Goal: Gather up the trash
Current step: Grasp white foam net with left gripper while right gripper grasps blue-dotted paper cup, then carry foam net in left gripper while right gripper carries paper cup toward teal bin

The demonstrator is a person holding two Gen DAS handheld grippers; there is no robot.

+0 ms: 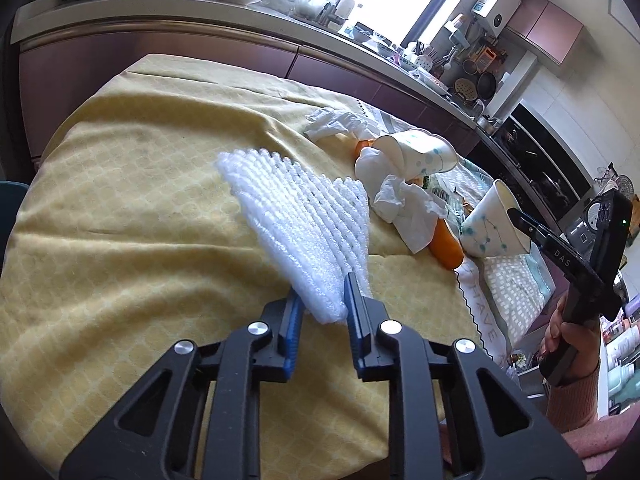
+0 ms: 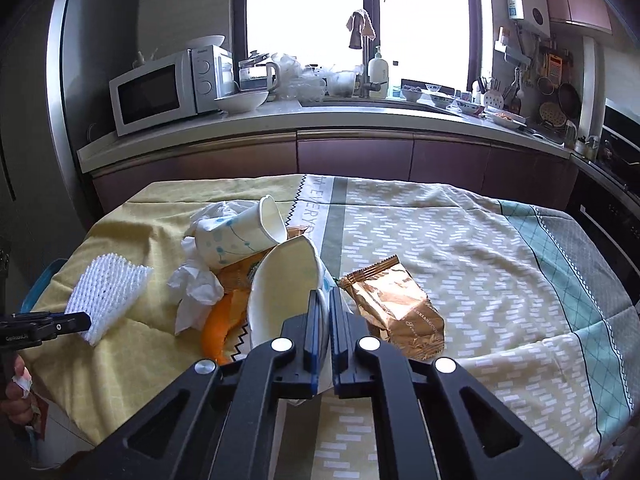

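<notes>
You get hard daylight from the window (image 2: 304,20), blown out to pure white, leaving the cabinets (image 2: 352,156) below dim, while both fisheye views bend strongly and darken toward their rounded corners.

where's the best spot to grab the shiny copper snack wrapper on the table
Grip the crimped top seal of the shiny copper snack wrapper: it is flat, thin and sticks up toward the far side. Come from above with the claw across it; the puffed body would likely slip.

White foam net (image 1: 296,216); white paper cup (image 2: 280,284) with teal dotted lines; copper snack wrapper (image 2: 396,312); yellow lattice tablecloth (image 1: 120,200).
</notes>
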